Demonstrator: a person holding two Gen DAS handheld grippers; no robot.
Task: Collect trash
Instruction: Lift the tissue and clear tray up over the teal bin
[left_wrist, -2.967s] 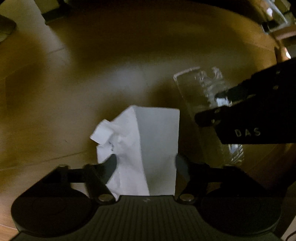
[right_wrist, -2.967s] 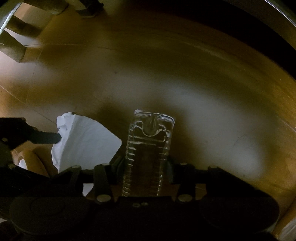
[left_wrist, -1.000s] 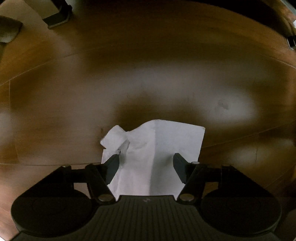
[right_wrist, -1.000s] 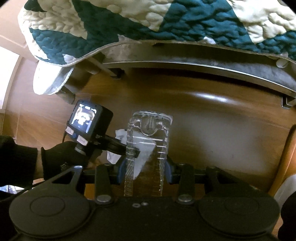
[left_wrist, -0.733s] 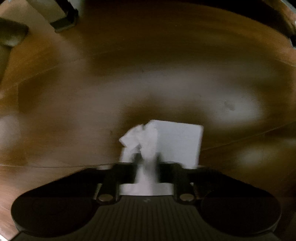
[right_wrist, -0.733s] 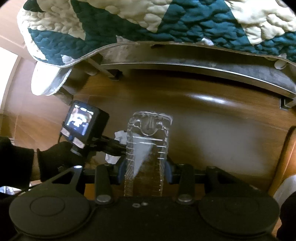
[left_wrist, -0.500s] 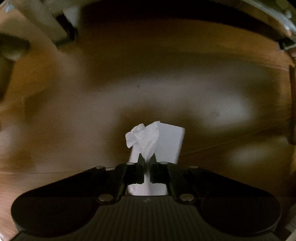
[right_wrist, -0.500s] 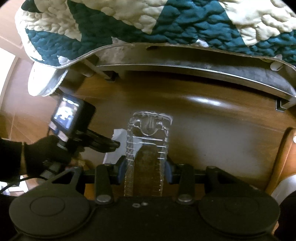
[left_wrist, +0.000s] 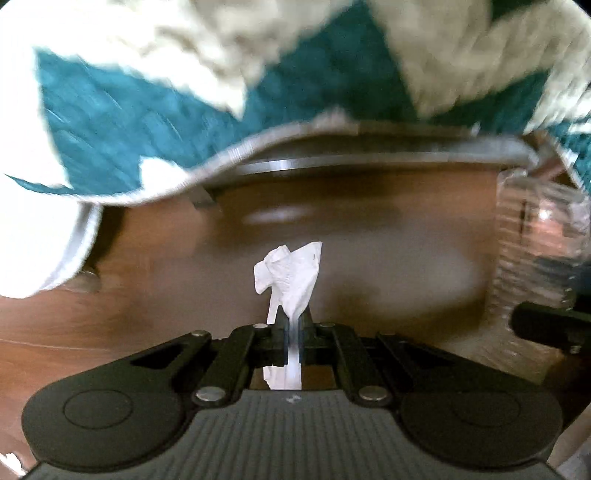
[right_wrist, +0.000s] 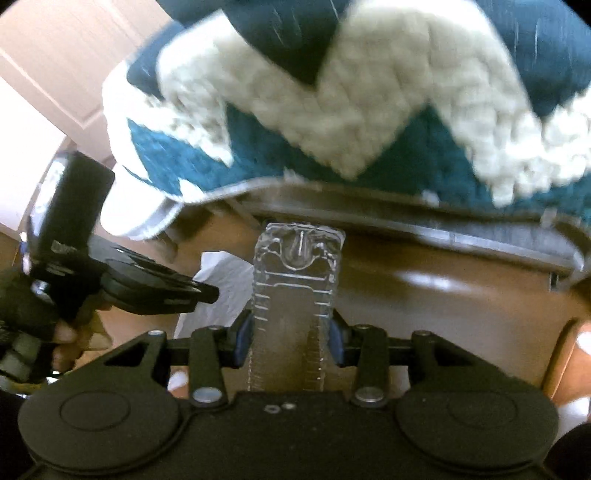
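My left gripper (left_wrist: 293, 325) is shut on a crumpled white paper tissue (left_wrist: 291, 275), held up off the wooden floor (left_wrist: 388, 251). The tissue also shows in the right wrist view (right_wrist: 221, 288), beside the left gripper's fingers (right_wrist: 199, 291). My right gripper (right_wrist: 290, 334) is shut on a clear plastic bottle (right_wrist: 293, 295), bottom end pointing forward. The bottle shows at the right edge of the left wrist view (left_wrist: 535, 240).
A teal and cream quilt (left_wrist: 258, 74) hangs over a bed frame rail (left_wrist: 369, 162) straight ahead; it also shows in the right wrist view (right_wrist: 369, 110). A white wall or door (right_wrist: 44, 74) is at the far left. A wooden piece (right_wrist: 565, 350) stands at the right.
My left gripper closed on the tissue and lifted it off the floor. Both grippers tilted up, so the quilt and bed frame now fill the upper view.
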